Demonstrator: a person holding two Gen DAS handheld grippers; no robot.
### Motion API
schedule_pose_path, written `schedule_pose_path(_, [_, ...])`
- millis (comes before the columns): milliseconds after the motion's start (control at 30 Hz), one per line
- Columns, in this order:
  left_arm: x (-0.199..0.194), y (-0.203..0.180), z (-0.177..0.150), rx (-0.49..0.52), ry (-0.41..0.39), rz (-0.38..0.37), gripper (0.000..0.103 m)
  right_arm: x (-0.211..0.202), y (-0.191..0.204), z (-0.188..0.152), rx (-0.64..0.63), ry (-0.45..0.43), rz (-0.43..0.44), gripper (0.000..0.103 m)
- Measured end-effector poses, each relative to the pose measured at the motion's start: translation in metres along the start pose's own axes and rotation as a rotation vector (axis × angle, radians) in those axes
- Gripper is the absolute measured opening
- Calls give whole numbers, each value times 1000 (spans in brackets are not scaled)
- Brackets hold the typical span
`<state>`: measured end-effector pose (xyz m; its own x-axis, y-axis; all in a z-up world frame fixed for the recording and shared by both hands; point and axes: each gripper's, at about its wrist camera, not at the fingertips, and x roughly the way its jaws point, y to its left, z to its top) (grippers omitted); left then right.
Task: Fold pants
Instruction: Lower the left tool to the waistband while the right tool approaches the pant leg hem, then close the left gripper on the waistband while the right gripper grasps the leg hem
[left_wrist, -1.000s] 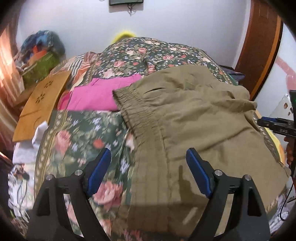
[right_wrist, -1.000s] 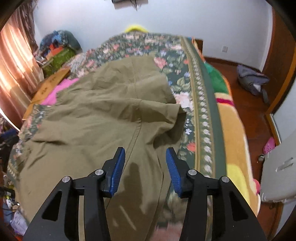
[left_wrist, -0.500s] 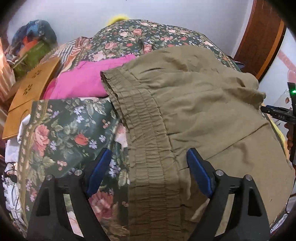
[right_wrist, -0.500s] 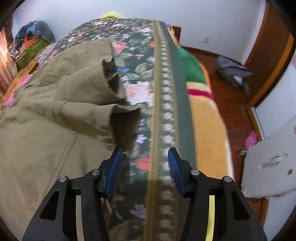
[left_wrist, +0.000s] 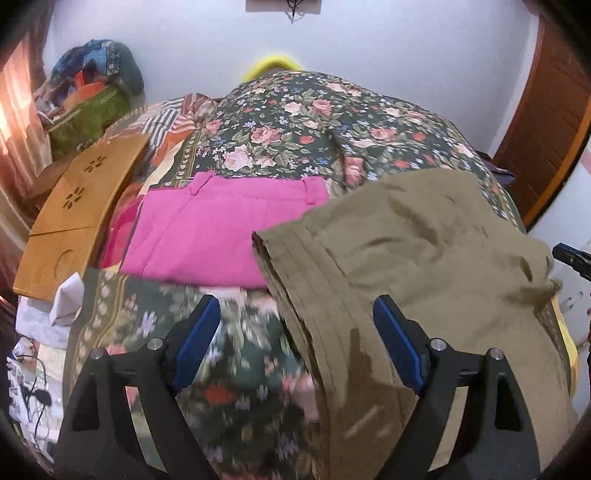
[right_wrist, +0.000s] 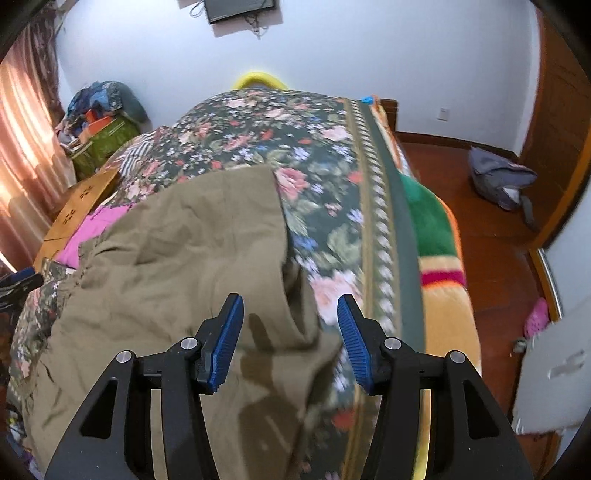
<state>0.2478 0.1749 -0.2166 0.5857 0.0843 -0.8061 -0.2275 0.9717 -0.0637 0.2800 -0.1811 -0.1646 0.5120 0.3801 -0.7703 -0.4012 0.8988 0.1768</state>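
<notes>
Left wrist view only: pink garment (left_wrist: 221, 236), folded flat at frame centre-left, its right edge under the waistband of the olive pants (left_wrist: 406, 266); wooden lap tray (left_wrist: 81, 218) at left edge; white cloth and cables at lower left.

Right wrist view only: red-brown floor at right, grey bag (right_wrist: 498, 177) at upper right, green-and-orange blanket edge (right_wrist: 432, 229), wall-mounted dark screen (right_wrist: 240, 9) at top.

Pants: spread rumpled on the floral bedspread (left_wrist: 295, 122), filling lower right of the left view and lower left of the right view (right_wrist: 177, 258).

Left gripper (left_wrist: 291, 343): blue-padded fingers spread wide above waistband, holding nothing.

Right gripper (right_wrist: 290, 339): fingers spread, empty, above the pants' right edge.

Room: white walls, curtain at left, clutter pile at upper left.

Legible writing: none.
</notes>
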Motion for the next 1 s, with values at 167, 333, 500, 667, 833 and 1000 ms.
schedule_pose_path(167, [40,18,24,-51,38,-10,85,24,11,32,-64,15,13,49])
schedule_pose_path(333, [73,33,39,-67,61,-15,85,55,13,69,-88,42,58,54])
schedule_pose_path(500, [101,42,44,-79,103,-55,81,96,20,97,-142,97,71,55])
schedule_pose_path(667, [118,43,45,-69,122,-66,80,139,23,111,-169,176,73,55])
schedule_pose_path(833, [123,39,46,-46,116,-99,72,160,25,117,-176,204,105,55])
schedule_pose_path(1000, [124,27,47,4,133,-108,44,158,28,117,-186,166,128,36])
